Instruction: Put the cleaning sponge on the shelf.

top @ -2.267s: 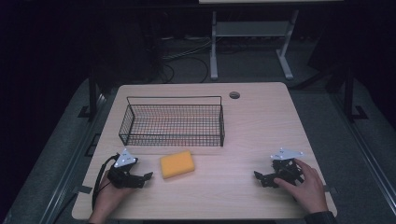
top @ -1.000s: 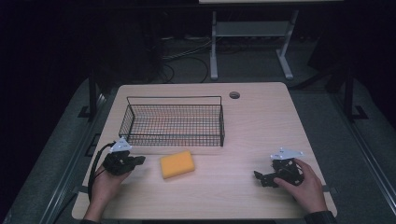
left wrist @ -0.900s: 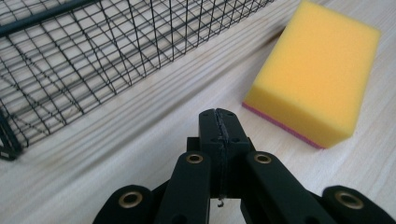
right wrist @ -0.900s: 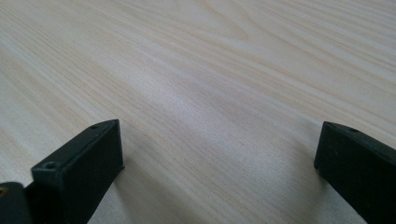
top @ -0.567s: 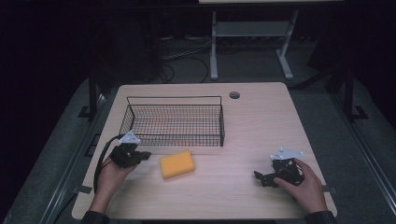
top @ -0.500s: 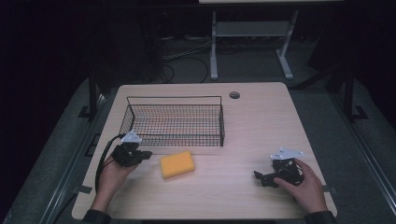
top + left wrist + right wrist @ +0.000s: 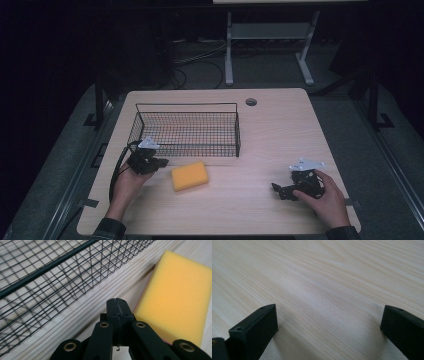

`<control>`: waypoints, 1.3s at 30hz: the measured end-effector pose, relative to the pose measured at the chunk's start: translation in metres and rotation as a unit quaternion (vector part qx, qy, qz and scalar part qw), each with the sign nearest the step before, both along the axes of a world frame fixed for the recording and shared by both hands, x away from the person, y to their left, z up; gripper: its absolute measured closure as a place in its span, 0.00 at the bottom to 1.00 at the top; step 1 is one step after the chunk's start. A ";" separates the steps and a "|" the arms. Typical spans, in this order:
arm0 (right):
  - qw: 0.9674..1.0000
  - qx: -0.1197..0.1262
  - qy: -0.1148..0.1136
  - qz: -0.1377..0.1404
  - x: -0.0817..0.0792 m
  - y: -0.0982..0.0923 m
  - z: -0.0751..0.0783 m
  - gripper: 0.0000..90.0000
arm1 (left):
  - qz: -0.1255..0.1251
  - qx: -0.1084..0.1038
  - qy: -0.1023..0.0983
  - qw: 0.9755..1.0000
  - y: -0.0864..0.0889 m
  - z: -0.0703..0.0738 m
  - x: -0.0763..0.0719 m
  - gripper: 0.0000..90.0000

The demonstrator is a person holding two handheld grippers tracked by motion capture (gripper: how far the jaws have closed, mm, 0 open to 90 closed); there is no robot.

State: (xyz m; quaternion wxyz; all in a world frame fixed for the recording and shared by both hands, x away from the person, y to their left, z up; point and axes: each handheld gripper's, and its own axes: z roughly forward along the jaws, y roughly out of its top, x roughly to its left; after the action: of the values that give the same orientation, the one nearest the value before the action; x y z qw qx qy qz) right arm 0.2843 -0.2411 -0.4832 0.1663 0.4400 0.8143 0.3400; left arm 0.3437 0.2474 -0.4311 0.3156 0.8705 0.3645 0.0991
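A yellow sponge lies flat on the light wooden table, just in front of a black wire basket. My left gripper sits a little to the sponge's left, near the basket's front left corner, jaws shut with nothing between them. In the left gripper view the closed jaws point along the table between the basket's mesh wall and the sponge, close beside its edge. My right gripper rests low on the table at the right, held by a hand, jaws open over bare wood.
The basket holds nothing that I can see. A round cable hole sits near the table's far edge. Beyond the table stands a white metal frame on a dark floor with cables.
My left gripper has moved away from the table's left edge toward the basket's front corner and the sponge. The right gripper has stayed where it was.
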 end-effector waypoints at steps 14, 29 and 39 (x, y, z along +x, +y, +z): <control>1.000 0.000 0.000 -0.001 0.000 0.000 0.000 0.00 | -0.018 0.015 0.014 1.000 -0.013 -0.008 -0.001 1.00; 1.000 0.000 0.000 -0.001 0.000 0.000 0.000 0.00 | -0.033 0.016 0.022 0.999 -0.020 -0.011 -0.009 1.00; 1.000 0.000 0.000 -0.001 0.000 0.000 0.000 0.00 | -0.046 0.016 0.030 0.998 -0.028 -0.010 -0.018 1.00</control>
State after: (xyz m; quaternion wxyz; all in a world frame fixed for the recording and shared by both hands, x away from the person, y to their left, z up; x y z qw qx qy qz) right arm 0.2843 -0.2409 -0.4832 0.1662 0.4407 0.8140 0.3398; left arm 0.3261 0.2197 -0.4414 0.2949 0.8939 0.3315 0.0638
